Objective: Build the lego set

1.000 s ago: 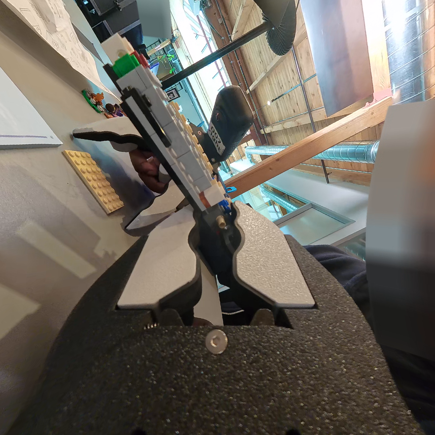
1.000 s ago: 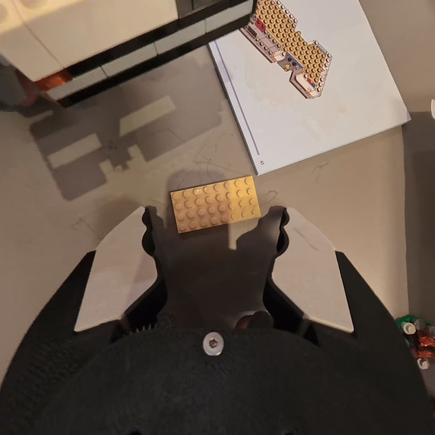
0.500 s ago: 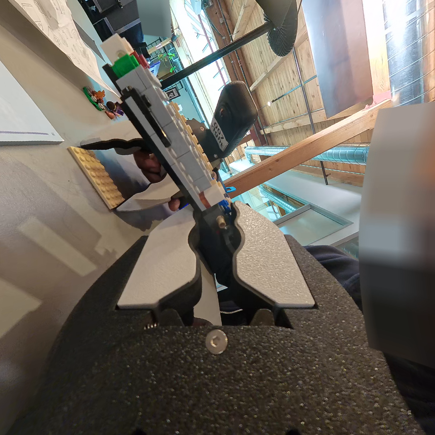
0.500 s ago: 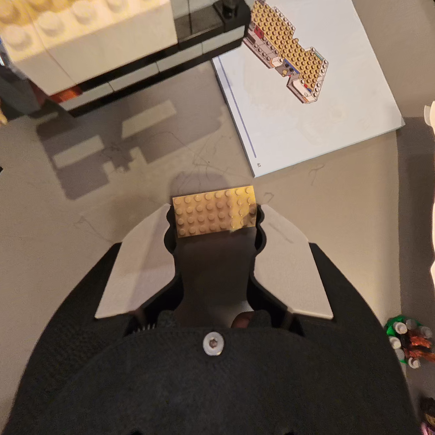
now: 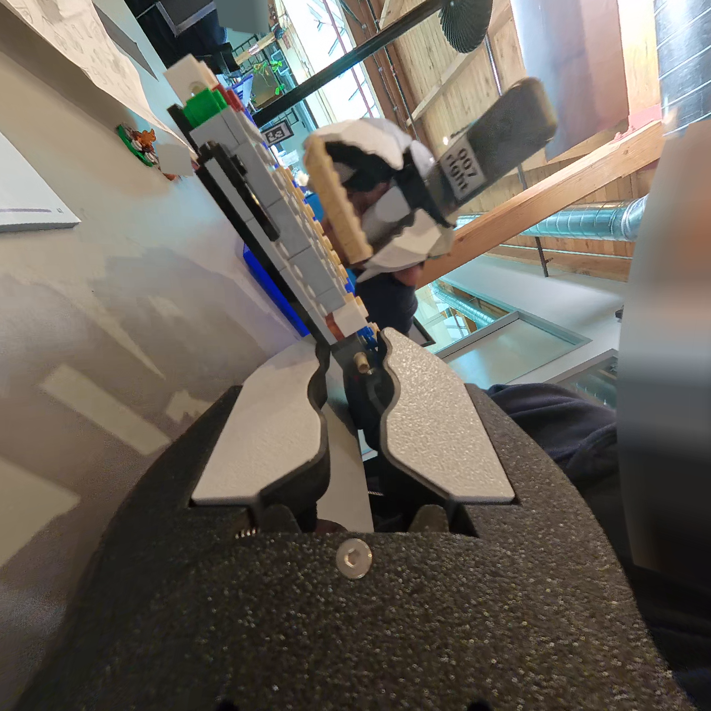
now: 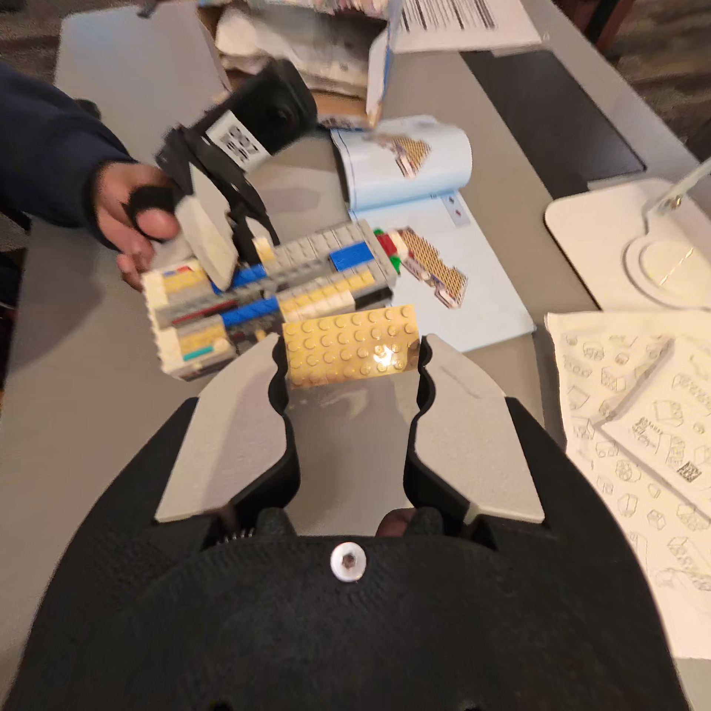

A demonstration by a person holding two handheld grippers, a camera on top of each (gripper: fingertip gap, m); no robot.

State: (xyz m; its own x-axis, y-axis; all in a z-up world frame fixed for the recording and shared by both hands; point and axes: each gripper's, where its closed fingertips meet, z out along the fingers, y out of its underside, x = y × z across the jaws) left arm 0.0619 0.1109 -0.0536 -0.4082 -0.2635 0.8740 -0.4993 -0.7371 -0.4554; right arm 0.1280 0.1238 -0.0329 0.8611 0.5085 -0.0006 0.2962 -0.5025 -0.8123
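Tan plate (image 6: 348,344) lifted off table, clamped in right gripper (image 6: 348,358); left gripper (image 5: 354,359) grips brick model (image 5: 284,238).

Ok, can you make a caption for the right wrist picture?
Right tongs hold a tan studded plate beside a colourful brick model gripped by the left tongs.

The right gripper (image 6: 349,359), whose jaws stood wide around the flat tan studded plastic plate (image 6: 348,340) on the grey table (image 6: 77,384), now clamps it (lifted clear) beside the multicoloured brick model (image 6: 269,292).
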